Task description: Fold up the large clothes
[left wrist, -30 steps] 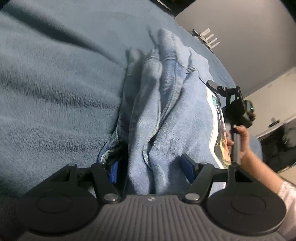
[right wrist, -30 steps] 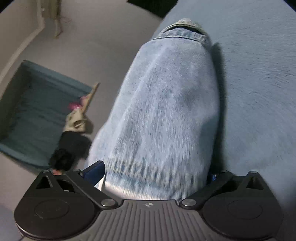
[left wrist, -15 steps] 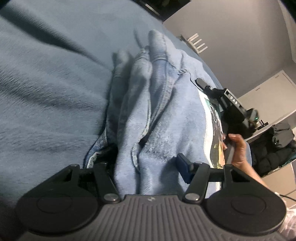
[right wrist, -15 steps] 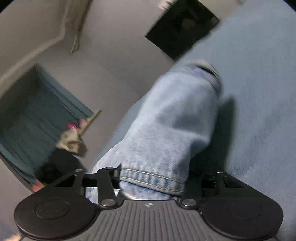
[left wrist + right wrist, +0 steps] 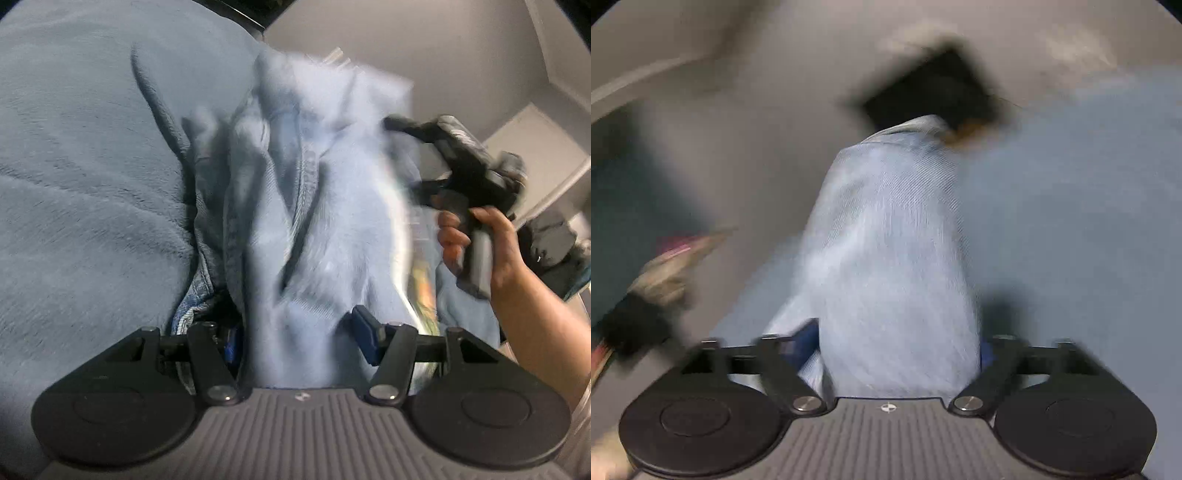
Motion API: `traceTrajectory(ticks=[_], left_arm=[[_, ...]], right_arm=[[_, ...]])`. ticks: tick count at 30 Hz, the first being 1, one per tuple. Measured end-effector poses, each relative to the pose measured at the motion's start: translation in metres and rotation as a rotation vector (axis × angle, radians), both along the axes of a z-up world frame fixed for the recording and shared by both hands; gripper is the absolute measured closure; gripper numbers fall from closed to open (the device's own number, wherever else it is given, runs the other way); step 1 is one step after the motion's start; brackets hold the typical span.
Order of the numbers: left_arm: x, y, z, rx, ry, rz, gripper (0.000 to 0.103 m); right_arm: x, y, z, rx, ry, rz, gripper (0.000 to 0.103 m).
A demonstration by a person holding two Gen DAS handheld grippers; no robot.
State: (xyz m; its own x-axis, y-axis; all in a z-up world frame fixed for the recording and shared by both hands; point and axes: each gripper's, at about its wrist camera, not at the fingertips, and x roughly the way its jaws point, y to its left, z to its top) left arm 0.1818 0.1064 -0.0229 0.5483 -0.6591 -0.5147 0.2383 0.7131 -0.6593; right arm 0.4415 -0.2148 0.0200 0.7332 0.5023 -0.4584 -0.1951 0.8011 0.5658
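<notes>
Both grippers clamp one pair of light-blue jeans (image 5: 332, 229) above the blue blanket (image 5: 85, 192); its long axis runs away from each camera (frames blurred); left gripper (image 5: 299, 343) grips bunched denim; right gripper (image 5: 894, 350) is closed on a leg (image 5: 890, 251); right hand (image 5: 480, 243) alongside.

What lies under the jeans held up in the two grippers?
Under the jeans lies a blue fleece blanket, visible beside them; the part directly beneath is covered. Left gripper and right gripper clamp the denim.
</notes>
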Motion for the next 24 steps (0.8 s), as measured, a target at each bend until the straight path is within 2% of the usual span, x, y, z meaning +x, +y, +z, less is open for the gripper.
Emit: traceTrajectory(ticks=[2, 4, 6, 7, 8, 10, 12, 14, 18, 21, 24], left_arm=[[0.001, 0.008, -0.002, -0.082, 0.015, 0.007, 0.046], [0.003, 0.013, -0.004, -0.055, 0.051, -0.010, 0.045], [0.005, 0.012, -0.006, -0.050, 0.053, -0.010, 0.041], [0.006, 0.012, -0.008, -0.059, 0.067, -0.005, 0.039], [0.007, 0.012, -0.009, -0.063, 0.073, -0.002, 0.037], [0.004, 0.007, -0.004, -0.040, 0.056, -0.001, 0.032], [0.003, 0.004, -0.002, -0.014, 0.032, -0.002, 0.030], [0.002, 0.000, -0.003, -0.009, 0.019, 0.000, 0.030], [-0.006, 0.004, -0.001, 0.031, -0.028, 0.005, 0.030], [-0.010, 0.004, 0.004, 0.068, -0.062, 0.013, 0.030], [-0.016, 0.006, 0.009, 0.101, -0.084, 0.026, 0.030]], right_arm=[[0.019, -0.019, -0.024, 0.054, 0.104, -0.099, 0.015], [0.030, -0.030, -0.040, 0.162, 0.135, -0.116, 0.015], [0.038, -0.041, -0.052, 0.260, 0.157, -0.115, 0.015], [0.043, -0.042, -0.055, 0.281, 0.170, -0.121, 0.018], [0.048, -0.038, -0.055, 0.267, 0.167, -0.133, 0.030], [0.049, -0.034, -0.047, 0.175, 0.117, -0.134, 0.035], [0.041, -0.028, -0.043, 0.109, 0.076, -0.149, 0.032], [0.023, -0.028, -0.035, 0.054, 0.031, -0.180, 0.017], [-0.056, -0.008, -0.015, -0.138, -0.145, -0.142, 0.016], [-0.124, 0.000, -0.009, -0.267, -0.229, -0.086, 0.013], [-0.187, 0.008, -0.009, -0.357, -0.274, -0.028, 0.012]])
